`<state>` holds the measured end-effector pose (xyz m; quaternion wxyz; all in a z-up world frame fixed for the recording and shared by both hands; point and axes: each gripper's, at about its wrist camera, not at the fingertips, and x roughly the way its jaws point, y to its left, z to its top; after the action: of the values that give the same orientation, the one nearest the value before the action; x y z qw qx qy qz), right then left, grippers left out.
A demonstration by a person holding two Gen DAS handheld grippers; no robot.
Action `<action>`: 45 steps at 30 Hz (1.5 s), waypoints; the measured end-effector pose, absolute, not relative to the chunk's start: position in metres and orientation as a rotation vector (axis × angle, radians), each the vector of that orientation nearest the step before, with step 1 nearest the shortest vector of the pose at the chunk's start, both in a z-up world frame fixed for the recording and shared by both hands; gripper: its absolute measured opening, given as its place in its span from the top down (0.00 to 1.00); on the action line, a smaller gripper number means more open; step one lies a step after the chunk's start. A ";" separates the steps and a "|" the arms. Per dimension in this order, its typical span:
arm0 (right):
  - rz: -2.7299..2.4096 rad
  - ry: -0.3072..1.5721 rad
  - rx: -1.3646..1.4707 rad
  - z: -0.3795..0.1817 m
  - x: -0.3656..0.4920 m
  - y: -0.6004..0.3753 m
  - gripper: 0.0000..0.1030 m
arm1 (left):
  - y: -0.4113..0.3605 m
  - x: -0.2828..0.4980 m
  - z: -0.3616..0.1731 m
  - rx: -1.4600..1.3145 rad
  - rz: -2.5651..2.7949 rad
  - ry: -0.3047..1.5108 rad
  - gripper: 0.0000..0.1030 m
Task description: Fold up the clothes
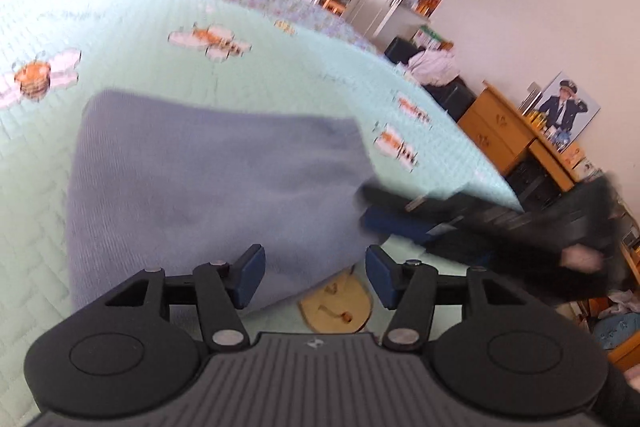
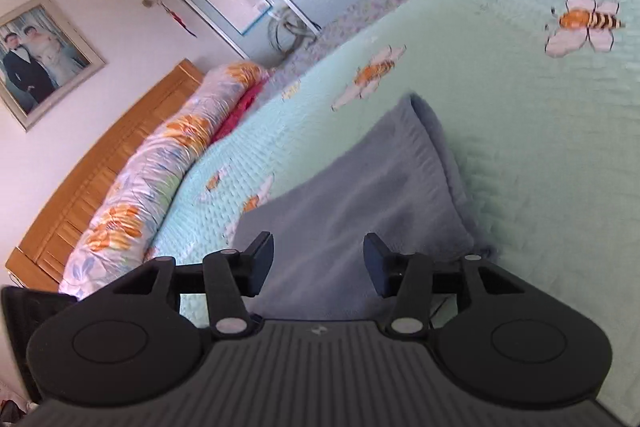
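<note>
A blue-grey garment [image 1: 208, 183] is found lying on the bed [image 1: 120, 39], on a pale green quilted cover with a bee pattern. It already lies as a compact, roughly rectangular piece, with layered edges visible along one side in the right wrist view [image 2: 360, 187]. The step in hand is judged to be between folds: a fold appears laid down, and neither tool has hold of cloth.

The left tool [image 1: 315, 277] is seen with its jaws standing apart, about half open, nothing between the pads; it hangs over the near edge of the garment. The right tool [image 2: 318, 265] is likewise held about half open and empty, above the near end of the garment. In the left wrist view the right tool [image 1: 404, 213] is also seen, blurred, at the garment's right edge; contact with the cloth cannot be determined.

The next move is judged to call for a fresh grip on an edge or corners, both layers being taken together, or for smoothing and setting aside if folding is complete.

Other items noted: a rolled floral quilt [image 2: 152, 183] along the wooden headboard [image 2: 100, 163], well apart from the garment; a round yellowish object [image 1: 334, 307] just beside the garment's near edge, its nature unclear. It is the only thing near the working area; no obstruction lies upon the garment.
</note>
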<state>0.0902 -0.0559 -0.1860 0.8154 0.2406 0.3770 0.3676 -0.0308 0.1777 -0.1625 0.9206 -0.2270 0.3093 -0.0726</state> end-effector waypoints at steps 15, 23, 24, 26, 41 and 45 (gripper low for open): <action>0.846 0.836 0.455 -0.182 0.084 -0.024 0.53 | 0.225 -0.063 -0.170 -0.538 -0.035 0.658 0.34; 0.720 0.816 0.499 -0.176 0.096 -0.059 0.71 | 0.245 -0.088 -0.167 -0.612 -0.004 0.609 0.36; 0.718 0.793 0.481 -0.168 0.092 -0.060 0.55 | 0.245 -0.088 -0.164 -0.611 -0.014 0.598 0.36; 0.762 0.768 0.488 -0.156 0.088 -0.050 0.49 | 0.244 -0.085 -0.159 -0.602 -0.027 0.583 0.35; 0.651 0.911 0.474 -0.185 0.188 0.014 0.85 | 0.288 0.058 -0.183 -0.596 0.056 0.693 0.36; 0.598 0.902 0.517 -0.185 0.207 0.002 0.86 | 0.303 0.078 -0.181 -0.623 0.094 0.705 0.36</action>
<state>0.2066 0.0017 -0.1845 0.8256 0.2433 0.4243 0.2814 0.0775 0.3033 -0.1811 0.8904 -0.3000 0.3393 0.0451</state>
